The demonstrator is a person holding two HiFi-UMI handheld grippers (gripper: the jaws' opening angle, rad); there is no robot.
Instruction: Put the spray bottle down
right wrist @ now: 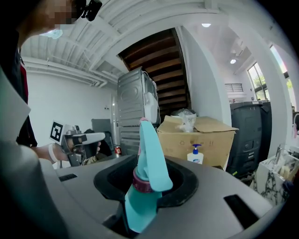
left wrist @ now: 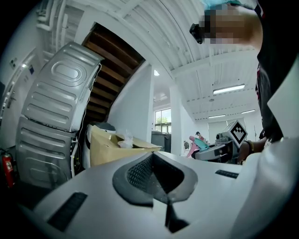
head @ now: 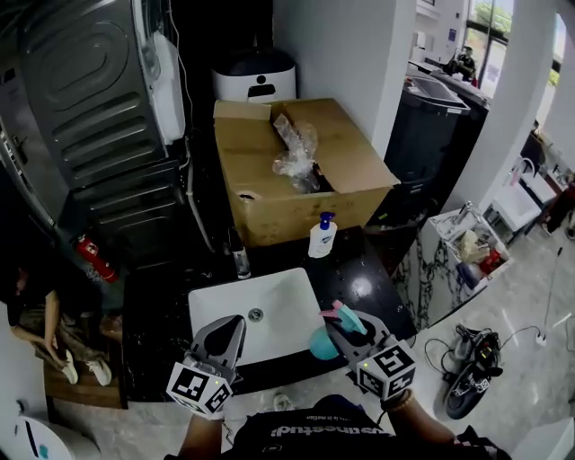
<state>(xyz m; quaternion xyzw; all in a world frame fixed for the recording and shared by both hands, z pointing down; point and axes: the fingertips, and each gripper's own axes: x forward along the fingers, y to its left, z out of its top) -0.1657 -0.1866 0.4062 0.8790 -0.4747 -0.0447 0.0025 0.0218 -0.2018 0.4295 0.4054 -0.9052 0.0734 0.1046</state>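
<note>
Right claw [head: 340, 328] grips spray bottle [right wrist: 145, 161]; box [head: 296, 214] holds crumpled plastic [head: 296, 154].

A cardboard box [head: 296, 171] is seen at the far edge of a black countertop [head: 373, 283]. A white sink [head: 269, 305] is sunk into the countertop in front of the box. A grey ribbed appliance [head: 90, 99] is stood to the box's left, with a red fire extinguisher [head: 94, 259] at its foot. A white wall [head: 337, 49] is seen behind the box. A pale marbled floor [head: 530, 287] and bright windows [head: 492, 16] are found to the box's right. The white ribbed ceiling [left wrist: 187, 37] overhead is lit by strip lights [left wrist: 229, 88].
</note>
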